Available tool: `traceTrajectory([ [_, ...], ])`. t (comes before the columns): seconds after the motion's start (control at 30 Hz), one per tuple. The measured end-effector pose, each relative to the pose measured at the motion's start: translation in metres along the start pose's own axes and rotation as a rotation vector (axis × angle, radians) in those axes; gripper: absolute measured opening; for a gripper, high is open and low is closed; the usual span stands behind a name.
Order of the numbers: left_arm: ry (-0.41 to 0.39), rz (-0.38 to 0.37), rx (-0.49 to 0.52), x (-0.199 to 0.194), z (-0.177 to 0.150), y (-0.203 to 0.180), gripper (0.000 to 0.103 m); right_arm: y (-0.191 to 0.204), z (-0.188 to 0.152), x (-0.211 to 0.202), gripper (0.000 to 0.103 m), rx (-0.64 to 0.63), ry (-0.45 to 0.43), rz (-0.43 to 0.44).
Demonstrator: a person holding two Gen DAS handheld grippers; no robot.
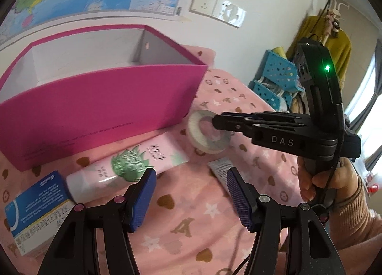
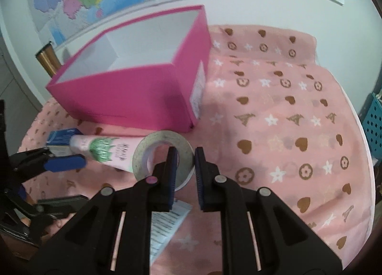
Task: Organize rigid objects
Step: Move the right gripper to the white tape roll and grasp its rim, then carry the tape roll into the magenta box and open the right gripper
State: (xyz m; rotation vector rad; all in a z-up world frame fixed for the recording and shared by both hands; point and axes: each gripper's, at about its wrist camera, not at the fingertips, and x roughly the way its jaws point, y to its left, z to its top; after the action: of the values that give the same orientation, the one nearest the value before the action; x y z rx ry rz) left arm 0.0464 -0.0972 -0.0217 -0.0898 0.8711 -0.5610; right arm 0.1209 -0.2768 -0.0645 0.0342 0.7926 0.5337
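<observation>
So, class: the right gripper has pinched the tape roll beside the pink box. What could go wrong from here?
1. The right gripper pinches only one side of the tape roll's ring, so it may swing or slip.
2. The pink box has tall walls; a low carry could hit its rim.
3. The open left gripper hovers close by and the two could collide.

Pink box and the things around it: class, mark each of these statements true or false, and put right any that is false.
1. The pink box is open at the top. True.
2. The right gripper is clamped on the tape roll's wall. True.
3. The left gripper holds the aloe tube. False: its jaws are open and empty.
4. The tape roll lies inside the box. False: it is outside, near the box's corner.
5. The blue carton lies beside the tube's cap end. True.
</observation>
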Motion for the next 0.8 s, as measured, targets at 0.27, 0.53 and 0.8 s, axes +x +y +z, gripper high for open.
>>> traceTrajectory([
  [0.27, -0.027, -0.052, -0.002, -0.01, 0.009, -0.002, 0.054, 0.027, 0.009, -0.018, 0.017, -0.056, -0.049, 0.067],
  [0.53, -0.076, -0.065, -0.013, -0.026, 0.024, 0.005, 0.047, 0.046, 0.026, -0.031, 0.017, -0.103, -0.099, 0.103],
  [0.8, -0.12, -0.023, 0.0, -0.035, 0.045, 0.013, 0.043, 0.058, 0.05, -0.031, 0.017, -0.146, -0.131, 0.12],
])
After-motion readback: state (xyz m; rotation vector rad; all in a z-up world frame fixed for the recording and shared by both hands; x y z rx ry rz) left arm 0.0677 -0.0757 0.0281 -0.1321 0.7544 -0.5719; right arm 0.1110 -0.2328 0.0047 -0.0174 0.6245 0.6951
